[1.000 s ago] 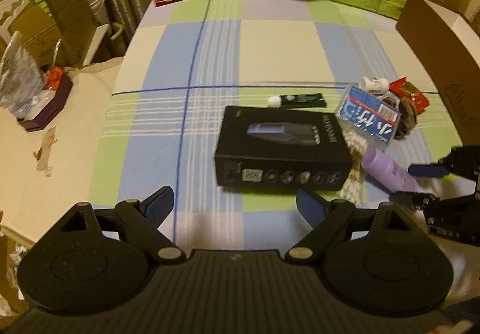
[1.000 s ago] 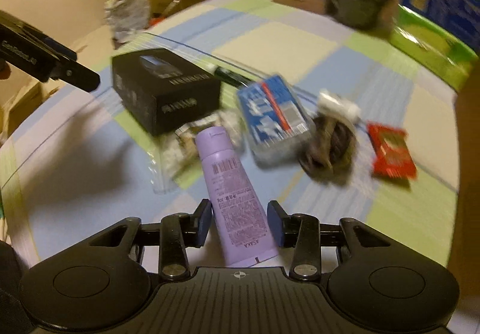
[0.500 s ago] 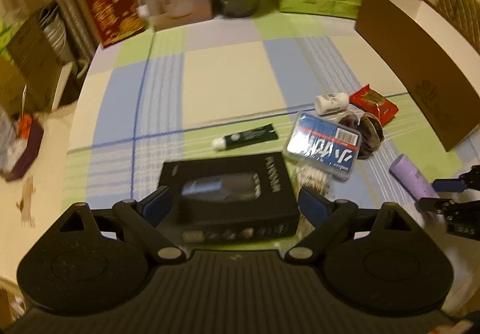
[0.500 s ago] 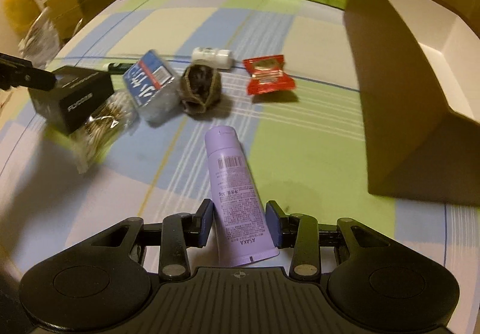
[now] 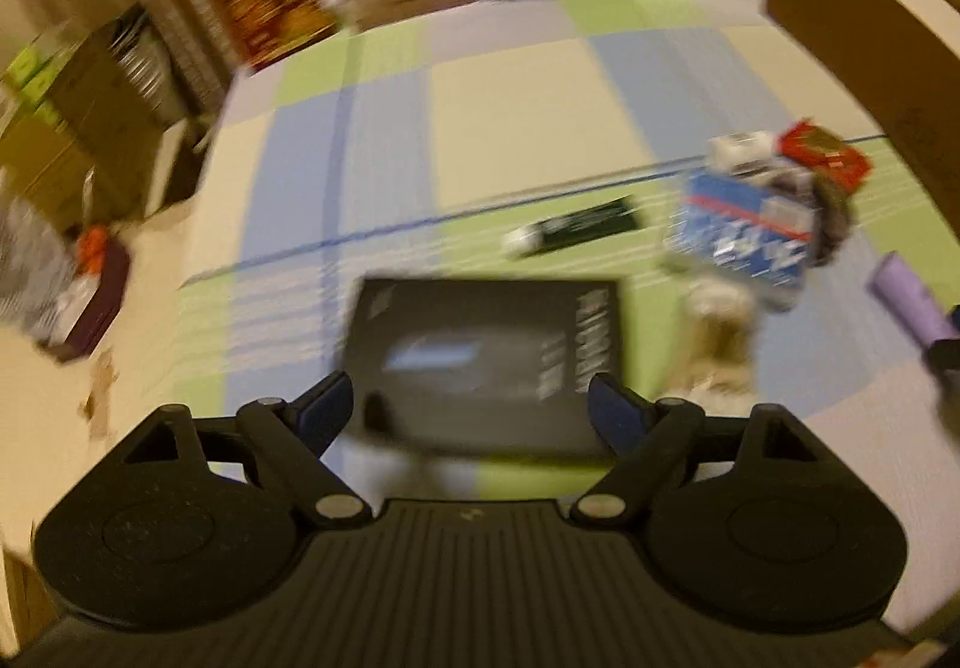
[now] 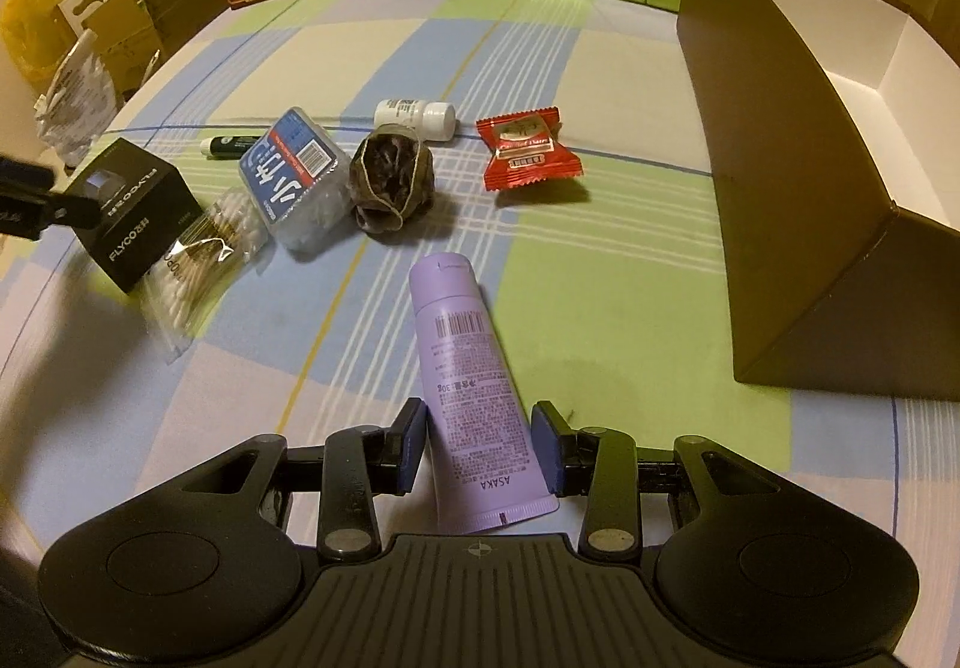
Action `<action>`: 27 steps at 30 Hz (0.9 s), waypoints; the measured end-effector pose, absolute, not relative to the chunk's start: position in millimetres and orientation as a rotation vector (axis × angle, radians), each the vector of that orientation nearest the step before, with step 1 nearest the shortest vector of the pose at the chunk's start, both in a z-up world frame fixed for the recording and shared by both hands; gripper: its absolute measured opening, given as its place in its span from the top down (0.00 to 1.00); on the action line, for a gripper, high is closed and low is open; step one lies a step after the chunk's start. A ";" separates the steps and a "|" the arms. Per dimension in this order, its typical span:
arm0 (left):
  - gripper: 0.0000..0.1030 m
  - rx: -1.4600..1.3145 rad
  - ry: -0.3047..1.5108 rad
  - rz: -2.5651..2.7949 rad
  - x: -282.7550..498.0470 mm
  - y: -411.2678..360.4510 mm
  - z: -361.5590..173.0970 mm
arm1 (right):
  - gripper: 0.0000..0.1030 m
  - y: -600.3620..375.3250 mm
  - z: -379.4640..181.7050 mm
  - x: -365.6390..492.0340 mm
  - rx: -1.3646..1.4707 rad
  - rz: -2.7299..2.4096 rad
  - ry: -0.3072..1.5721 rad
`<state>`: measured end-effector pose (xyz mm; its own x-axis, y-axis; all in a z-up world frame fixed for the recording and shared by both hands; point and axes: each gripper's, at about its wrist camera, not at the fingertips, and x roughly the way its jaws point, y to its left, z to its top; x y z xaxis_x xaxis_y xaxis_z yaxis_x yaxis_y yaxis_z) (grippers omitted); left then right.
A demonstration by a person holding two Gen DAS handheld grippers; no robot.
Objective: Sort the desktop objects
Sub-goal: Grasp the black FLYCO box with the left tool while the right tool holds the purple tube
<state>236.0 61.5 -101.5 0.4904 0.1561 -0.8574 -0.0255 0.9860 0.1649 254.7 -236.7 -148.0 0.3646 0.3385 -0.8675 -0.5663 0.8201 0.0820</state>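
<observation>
Lilac tube (image 6: 474,398) clamped in right gripper (image 6: 483,446) (angled down); left gripper (image 5: 471,410) closing astride black box (image 5: 486,362).

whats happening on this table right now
A person is sorting small items with a handheld tool in each hand. The right tool grips a purple tube beside a brown cardboard box. The left tool is closing around a black box; whether it touches yet is unclear. A red candy waits on the tablecloth.
</observation>
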 end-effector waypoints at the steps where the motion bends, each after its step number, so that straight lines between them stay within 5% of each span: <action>1: 0.19 0.117 1.060 0.133 232.0 71.8 -102.9 | 0.65 -236.7 -147.9 255.2 -0.249 0.591 1.048; 12: 0.10 -0.202 1.076 0.232 241.9 102.3 -89.9 | 0.65 -230.1 -150.2 262.3 -0.271 0.572 1.061; 27: 0.09 0.016 1.149 0.253 301.2 64.3 -117.9 | 0.65 -239.9 -154.0 262.2 -0.238 0.554 1.067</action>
